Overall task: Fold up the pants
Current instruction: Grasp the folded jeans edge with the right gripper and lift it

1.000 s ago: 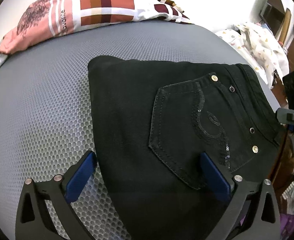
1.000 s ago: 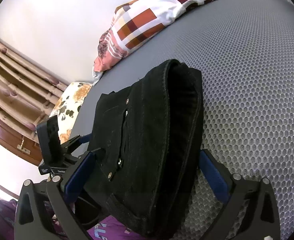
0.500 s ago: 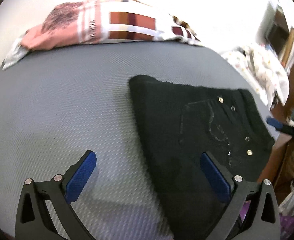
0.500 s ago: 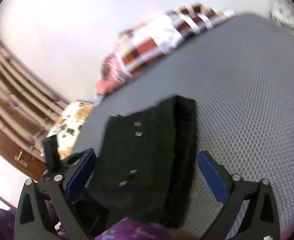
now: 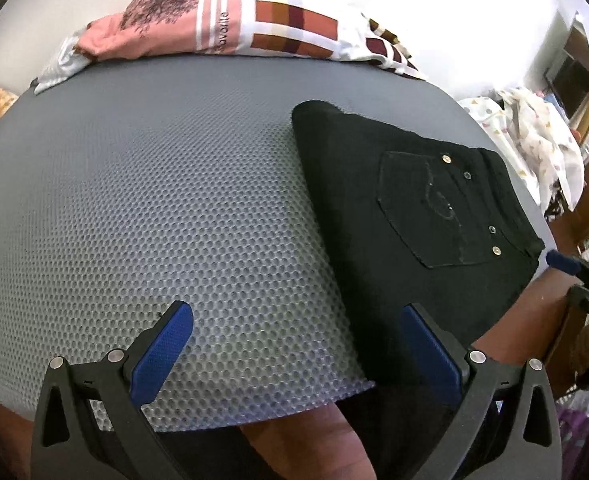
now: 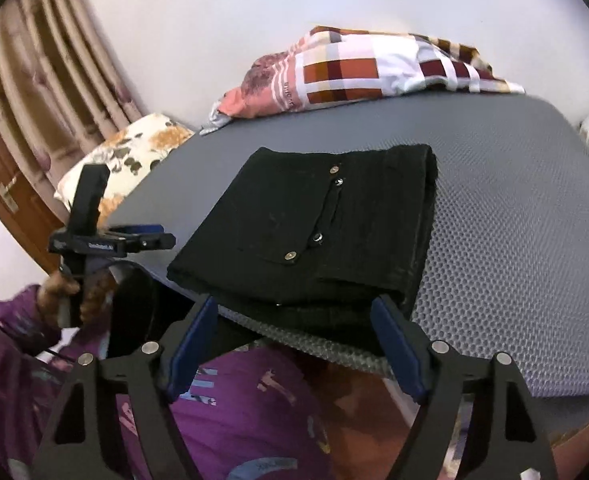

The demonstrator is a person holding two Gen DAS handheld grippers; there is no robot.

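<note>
Folded black pants [image 5: 414, 208] flat on the grey honeycomb mat [image 5: 154, 220], close to its near edge, back pocket and rivets facing up. Stacked in several layers, with the thick fold along the side farther from the left gripper [image 5: 296, 316].

Left gripper: jaws spread wide, nothing between them but bare mat. Off to the left of the bundle, with only its right finger overlapping the bundle's edge in the left wrist view; whether it touches cannot be told.

Right gripper [image 6: 294, 308]: jaws apart, just been closing somewhat, clamped on nothing. Points straight at the near short end of the pants [image 6: 326, 220], which lies just beyond the fingertips, over the mat's edge.

Long axis of the bundle running away from the right gripper, roughly along its line of sight, and across the front of the left one. Right hand judged the nearer and better lined up for any last tuck or press.

Fold looks essentially done. Checked cloth [image 5: 278, 28] well apart at the mat's far side.
</note>
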